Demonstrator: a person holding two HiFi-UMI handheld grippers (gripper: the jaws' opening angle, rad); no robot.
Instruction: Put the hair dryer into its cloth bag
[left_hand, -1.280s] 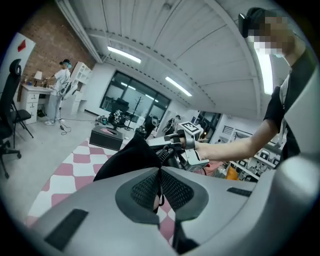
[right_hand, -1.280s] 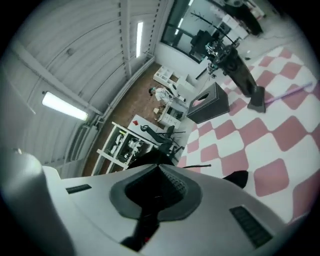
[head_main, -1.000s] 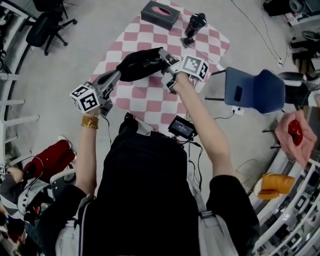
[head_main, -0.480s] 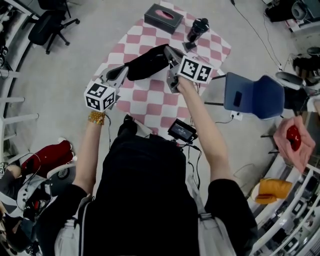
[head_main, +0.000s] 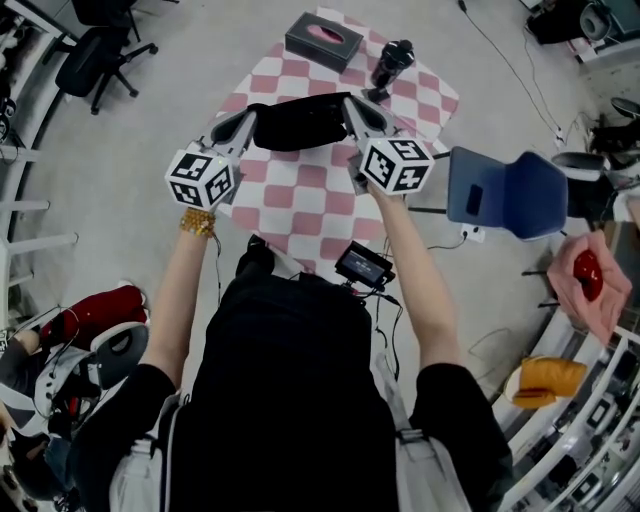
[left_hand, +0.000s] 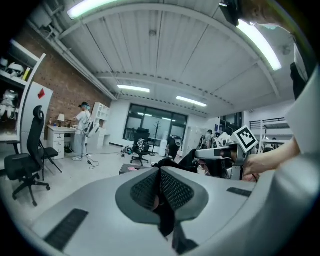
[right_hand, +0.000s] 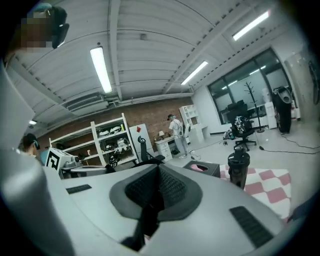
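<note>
**Bag stretched between both claws, dryer upright on the bench**

Head view: the left claw and the right claw each pinch one end of a limp black cloth bag over the pink-and-white chequered bench. The bag's long axis runs across the picture from one claw to the other. Which end is its mouth cannot be told. The black hair dryer is outside the bag. It stands near the bench's far right edge, well apart from both claws, with its long axis upright. A dark tissue box with a pink opening lies near it on the left. A blue chair stands off the bench's right side.

Left gripper view: the left claw's jaws are pressed together on black fabric, and a fold of it hangs out below the pads. The rest of the bag runs away to the right towards the other claw, which shows beyond it.

Right gripper view: the right claw's jaws are likewise narrow, closed on a strip of the bag's cloth that trails down under the pads. Past them to the right the hair dryer stands on the chequered cloth as a dark cylinder, wider end up, with the tissue box beside it on its left
</note>
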